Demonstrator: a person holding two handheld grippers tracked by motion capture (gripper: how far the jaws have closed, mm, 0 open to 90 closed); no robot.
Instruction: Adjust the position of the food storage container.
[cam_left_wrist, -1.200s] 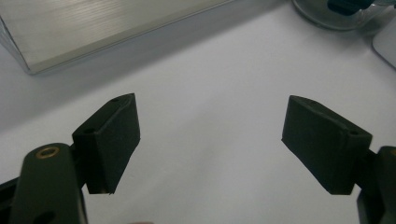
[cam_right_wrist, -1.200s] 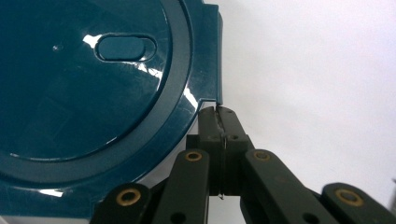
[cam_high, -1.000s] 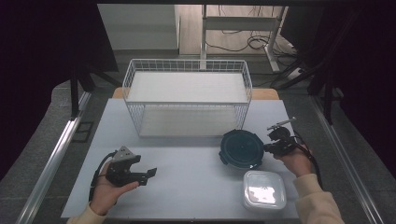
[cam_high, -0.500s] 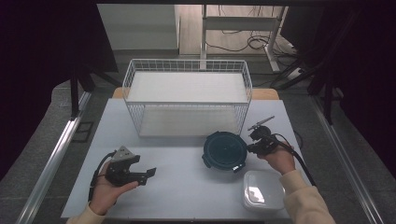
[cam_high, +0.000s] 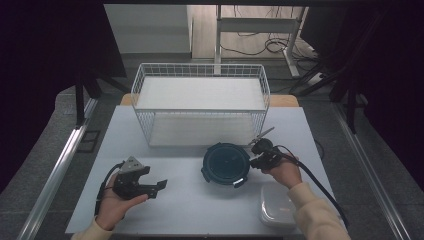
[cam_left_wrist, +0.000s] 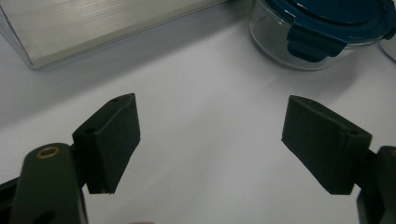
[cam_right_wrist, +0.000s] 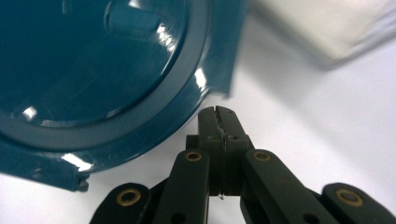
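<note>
A round glass container with a dark teal clip lid (cam_high: 226, 164) stands mid-table in front of the wire basket. My right gripper (cam_high: 251, 161) is at its right rim. In the right gripper view the jaws (cam_right_wrist: 218, 115) are pressed together with nothing between them, their tips against the edge of the lid (cam_right_wrist: 93, 65). A hand holds my left gripper (cam_high: 159, 186) at the front left, pointing right. Its jaws stand wide open (cam_left_wrist: 212, 140) over bare table, with the round container (cam_left_wrist: 322, 37) farther off.
A white wire basket (cam_high: 200, 70) fills the back of the table; its base (cam_left_wrist: 93, 23) appears in the left gripper view. A clear rectangular lidded box (cam_high: 276, 205) sits at the front right by the right forearm, and a corner of that box (cam_right_wrist: 327, 28) lies beyond the lid.
The right gripper has slid left with the round container before it, away from the rectangular box. The left gripper has stayed in place.
</note>
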